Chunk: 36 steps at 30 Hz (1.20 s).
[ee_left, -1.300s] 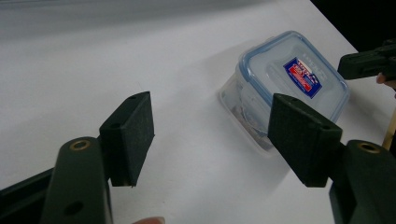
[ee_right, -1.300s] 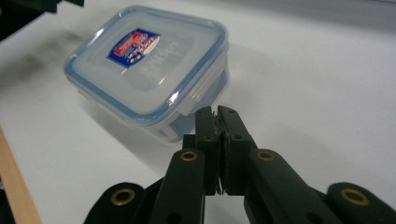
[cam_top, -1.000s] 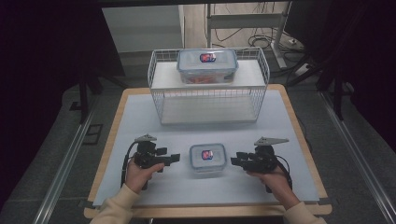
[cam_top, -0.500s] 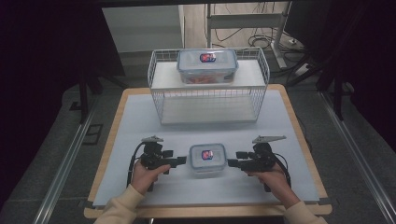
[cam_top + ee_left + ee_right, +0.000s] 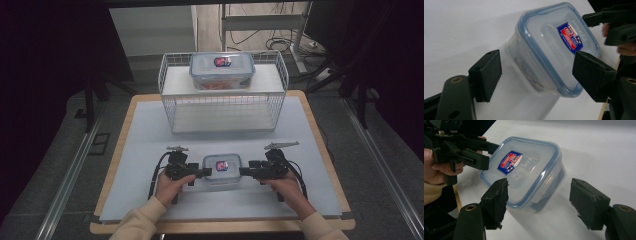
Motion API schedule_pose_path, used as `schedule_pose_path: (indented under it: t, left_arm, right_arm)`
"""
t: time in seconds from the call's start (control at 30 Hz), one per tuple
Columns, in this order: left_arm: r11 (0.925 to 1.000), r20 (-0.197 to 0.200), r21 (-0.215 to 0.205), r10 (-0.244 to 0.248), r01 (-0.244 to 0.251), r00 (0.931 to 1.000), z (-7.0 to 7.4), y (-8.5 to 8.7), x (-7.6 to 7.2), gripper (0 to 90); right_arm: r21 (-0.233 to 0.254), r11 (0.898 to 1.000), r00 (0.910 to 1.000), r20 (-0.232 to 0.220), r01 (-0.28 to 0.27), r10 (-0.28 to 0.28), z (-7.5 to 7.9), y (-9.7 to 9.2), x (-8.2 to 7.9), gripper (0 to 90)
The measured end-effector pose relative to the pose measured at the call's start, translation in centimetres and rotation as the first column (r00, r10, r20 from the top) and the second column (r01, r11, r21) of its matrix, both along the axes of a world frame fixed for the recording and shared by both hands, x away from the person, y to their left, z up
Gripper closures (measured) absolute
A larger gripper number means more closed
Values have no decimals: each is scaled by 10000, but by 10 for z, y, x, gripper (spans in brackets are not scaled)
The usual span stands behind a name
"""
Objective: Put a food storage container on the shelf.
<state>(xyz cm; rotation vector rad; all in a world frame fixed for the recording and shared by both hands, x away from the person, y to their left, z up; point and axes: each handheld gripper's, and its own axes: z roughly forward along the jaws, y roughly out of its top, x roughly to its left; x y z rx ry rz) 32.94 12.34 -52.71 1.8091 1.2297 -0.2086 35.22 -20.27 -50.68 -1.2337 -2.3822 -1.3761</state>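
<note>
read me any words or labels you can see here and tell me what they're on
Small container lid, red and blue sticker: print too blurred to read.
Same lid, raised lettering beside the sticker: too faint to read.
Large container on the wire basket, sticker: too small to read.

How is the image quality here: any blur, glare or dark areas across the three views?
High view: table evenly lit, surroundings nearly black. Left gripper view: small container soft, its near wall blurred; mild glare on the lid. Right gripper view: container sharper, casting a soft shadow on the white table.
</note>
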Motion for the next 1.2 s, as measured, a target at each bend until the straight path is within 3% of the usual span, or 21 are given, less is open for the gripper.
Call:
schedule_pose_path:
  t: [0.13,0.27,0.33,0.57,0.97,1.2]
  left_arm:
    - [9998,-223,-159,-140,137,9997,-1,-1,1,244]
    - [9979,-523,-580,-318,287,9981,-5,-1,4,269]
    - [9958,-623,-793,-501,451,9968,-5,-2,4,324]
    - [9960,-540,-841,-363,317,9979,-3,0,0,387]
    - [9967,311,-685,-407,427,9987,4,3,-17,502]
    - [9963,515,-724,-433,470,9977,5,3,-21,521]
  right_arm:
    - [116,9999,9995,-313,-64,67,-6,7,7,295]
    - [209,9997,9980,-623,-122,135,-12,14,13,290]
    - [440,9989,9952,-948,-183,224,-13,17,16,324]
    - [738,9973,9874,-1581,27,90,-13,14,17,410]
    - [985,9951,9938,-1095,-88,197,-7,6,1,506]
    - [1120,9937,9963,-855,-25,122,-6,5,-5,517]
